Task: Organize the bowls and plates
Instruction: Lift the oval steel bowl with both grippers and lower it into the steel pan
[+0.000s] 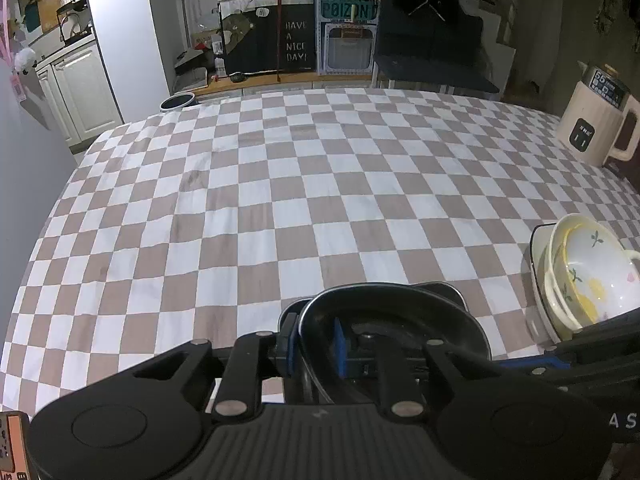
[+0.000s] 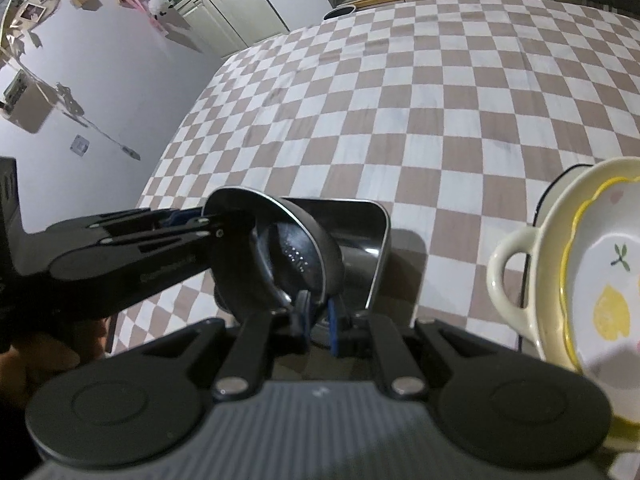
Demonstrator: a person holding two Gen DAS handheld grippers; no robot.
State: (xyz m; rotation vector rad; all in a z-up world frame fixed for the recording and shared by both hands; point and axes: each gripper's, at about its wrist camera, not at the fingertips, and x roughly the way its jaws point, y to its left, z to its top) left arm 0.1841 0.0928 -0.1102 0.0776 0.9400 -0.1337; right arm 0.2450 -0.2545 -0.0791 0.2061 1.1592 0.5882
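Note:
A dark round metal bowl hangs tilted just over the checkered tablecloth, in front of a square steel dish. My left gripper has its blue pads on either side of the bowl's rim, and the inner pad stands a little off the wall. In the right wrist view it reaches in from the left. My right gripper is shut on the opposite rim of the same bowl. A stack of pale dishes stands to the right, topped by a lemon-patterned plate.
A cream electric kettle stands at the far right of the table. The table's left edge runs along a grey wall. A dark bin sits beyond the far left corner. The handled cream dish is close to my right gripper.

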